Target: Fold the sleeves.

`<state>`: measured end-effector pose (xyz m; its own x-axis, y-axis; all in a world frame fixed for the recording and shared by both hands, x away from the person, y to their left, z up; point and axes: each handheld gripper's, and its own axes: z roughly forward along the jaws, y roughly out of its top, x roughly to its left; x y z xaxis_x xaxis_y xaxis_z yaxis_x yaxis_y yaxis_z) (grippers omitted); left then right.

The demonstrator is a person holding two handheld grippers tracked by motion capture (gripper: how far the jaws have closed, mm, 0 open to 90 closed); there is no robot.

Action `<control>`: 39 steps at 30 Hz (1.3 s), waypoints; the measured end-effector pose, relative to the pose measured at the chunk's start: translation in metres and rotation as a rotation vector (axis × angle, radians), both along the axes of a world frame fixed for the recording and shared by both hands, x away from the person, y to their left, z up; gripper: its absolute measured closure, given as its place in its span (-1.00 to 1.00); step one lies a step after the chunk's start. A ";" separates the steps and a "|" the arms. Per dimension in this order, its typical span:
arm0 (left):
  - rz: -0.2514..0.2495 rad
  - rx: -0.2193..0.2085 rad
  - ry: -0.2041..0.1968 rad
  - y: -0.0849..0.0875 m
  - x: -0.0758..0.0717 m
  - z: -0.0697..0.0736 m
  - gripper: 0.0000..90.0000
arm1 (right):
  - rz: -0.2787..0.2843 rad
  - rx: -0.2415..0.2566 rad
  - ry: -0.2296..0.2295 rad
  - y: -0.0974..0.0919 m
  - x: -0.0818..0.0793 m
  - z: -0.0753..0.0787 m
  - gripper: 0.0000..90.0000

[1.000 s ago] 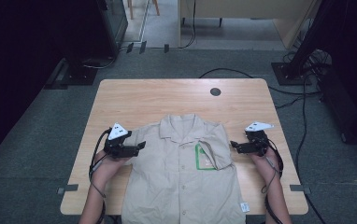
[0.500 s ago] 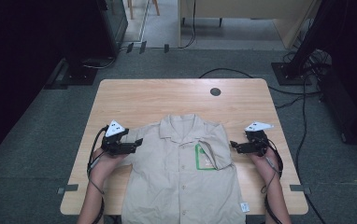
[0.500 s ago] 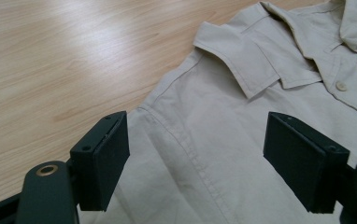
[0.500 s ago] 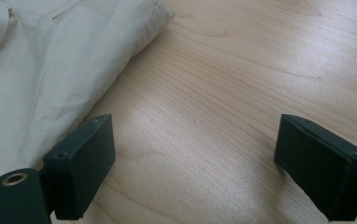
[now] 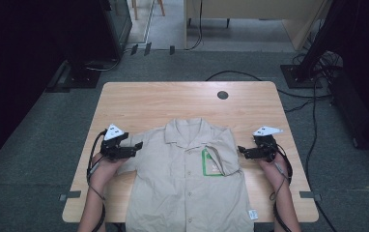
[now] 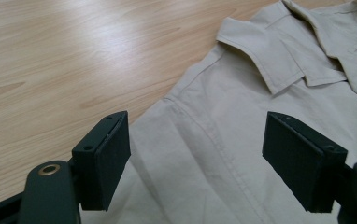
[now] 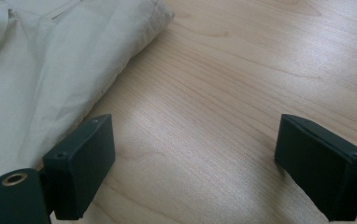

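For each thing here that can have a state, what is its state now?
Beige shirt: flat on the table, front up, buttoned; its sleeve by the right gripper is folded in.
Left gripper: open, over the shirt's shoulder.
Right gripper: open, over bare table beside the shirt.

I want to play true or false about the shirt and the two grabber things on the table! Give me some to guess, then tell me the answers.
1. The shirt is beige with a green-edged patch on the chest. True.
2. The left gripper has its jaws squeezed shut on a sleeve. False: its jaws stand wide apart over the shirt's shoulder.
3. The right gripper is open above bare wood, with the shirt's edge beside one jaw. True.
4. The shirt lies crumpled in a ball. False: it is spread flat, collar pointing away from the person.
5. A dark round hole sits in the table beyond the shirt. True.
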<state>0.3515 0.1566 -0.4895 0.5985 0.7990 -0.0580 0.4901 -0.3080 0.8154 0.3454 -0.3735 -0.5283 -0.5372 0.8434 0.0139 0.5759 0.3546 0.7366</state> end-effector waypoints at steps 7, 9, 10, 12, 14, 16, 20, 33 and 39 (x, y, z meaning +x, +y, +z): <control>0.019 0.026 -0.009 0.003 0.000 -0.002 -0.48 | -0.001 0.000 0.000 0.000 0.000 0.000 -0.74; 0.023 0.025 -0.007 0.004 0.001 -0.003 -0.48 | -0.001 0.000 0.000 0.000 0.000 0.000 -0.74; 0.021 0.017 -0.003 0.006 0.001 -0.003 -0.48 | -0.001 0.000 -0.001 0.000 0.000 0.000 -0.73; 0.020 -0.003 0.008 0.008 0.001 -0.004 -0.48 | -0.002 0.000 0.000 0.000 0.000 0.000 -0.74; 0.024 -0.001 0.007 0.009 0.001 -0.005 -0.48 | -0.002 0.000 -0.001 0.000 0.000 0.000 -0.74; 0.028 -0.001 0.003 0.010 0.001 -0.005 -0.48 | -0.001 0.000 -0.001 0.000 0.000 0.000 -0.73; 0.039 0.003 -0.004 0.014 0.001 -0.006 -0.48 | -0.002 0.000 0.000 0.000 0.000 0.000 -0.74; 0.088 -0.020 -0.019 0.024 0.001 -0.007 -0.48 | -0.003 0.000 -0.001 0.000 0.000 0.000 -0.74; 0.096 0.008 -0.010 0.026 0.002 -0.009 -0.48 | -0.003 0.000 -0.001 0.000 0.000 0.000 -0.74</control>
<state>0.3534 0.1828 -0.4982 0.5199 0.8530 -0.0461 0.5094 -0.2663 0.8183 0.3453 -0.3731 -0.5283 -0.5346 0.8450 0.0130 0.5762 0.3532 0.7371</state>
